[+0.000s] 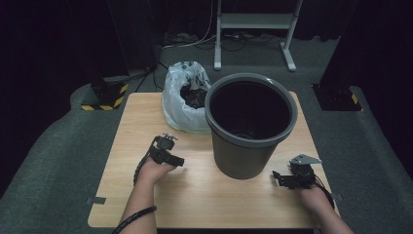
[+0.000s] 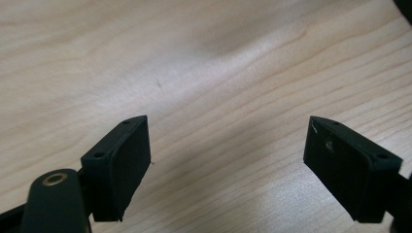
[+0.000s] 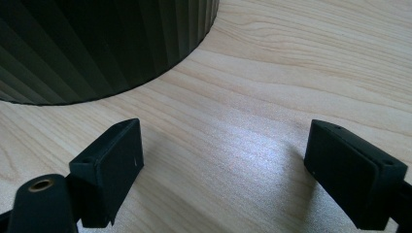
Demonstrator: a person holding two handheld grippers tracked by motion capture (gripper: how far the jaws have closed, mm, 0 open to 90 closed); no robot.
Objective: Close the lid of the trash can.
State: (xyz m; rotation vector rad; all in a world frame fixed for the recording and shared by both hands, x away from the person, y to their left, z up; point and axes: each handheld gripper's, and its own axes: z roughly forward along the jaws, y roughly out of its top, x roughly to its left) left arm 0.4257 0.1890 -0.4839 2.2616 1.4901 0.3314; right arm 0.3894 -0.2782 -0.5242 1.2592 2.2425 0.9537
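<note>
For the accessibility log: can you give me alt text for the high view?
A grey ribbed bin stands open on a wooden table, a white plastic bag of dark scraps just behind its left side. A hand on either side holds open tongs, left tongs and right tongs, holding nothing.

A dark grey waste bin (image 1: 251,124) is standing upright on the desk (image 1: 195,200), a little toward three o'clock from the desk's middle. Its ribbed wall is tapering downward from a wide, rounded rim, and its mouth is gaping open with a dark inside. In the right gripper view its ribbed base (image 3: 97,43) is sitting flat on the wood. A translucent white plastic bag (image 1: 187,97) is slumping against the bin at its ten o'clock, its open top showing dark contents.
</note>
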